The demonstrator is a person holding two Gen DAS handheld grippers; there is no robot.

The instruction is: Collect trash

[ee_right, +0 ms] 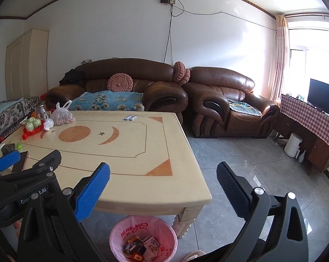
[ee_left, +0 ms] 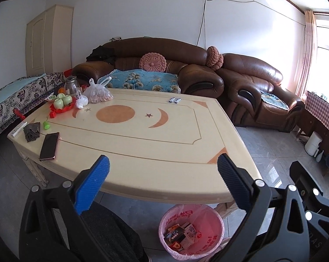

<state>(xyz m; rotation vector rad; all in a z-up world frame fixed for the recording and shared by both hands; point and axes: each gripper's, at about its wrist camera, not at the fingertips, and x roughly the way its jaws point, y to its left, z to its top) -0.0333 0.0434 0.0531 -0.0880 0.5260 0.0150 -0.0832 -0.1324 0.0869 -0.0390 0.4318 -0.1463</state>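
Observation:
A pink-lined trash bin stands on the floor under the near edge of the cream table; it holds several small cartons. It also shows in the right wrist view. My left gripper is open and empty above the table's near edge. My right gripper is open and empty over the table's near right corner. Two small silver wrappers lie at the table's far edge, also seen in the right wrist view. A crumpled dark scrap lies at the left end.
A phone, a remote, a green cap, a red tray with green cups, a bag of nuts and a glass jug sit on the table's left. Brown sofas stand behind. Grey tiled floor lies right.

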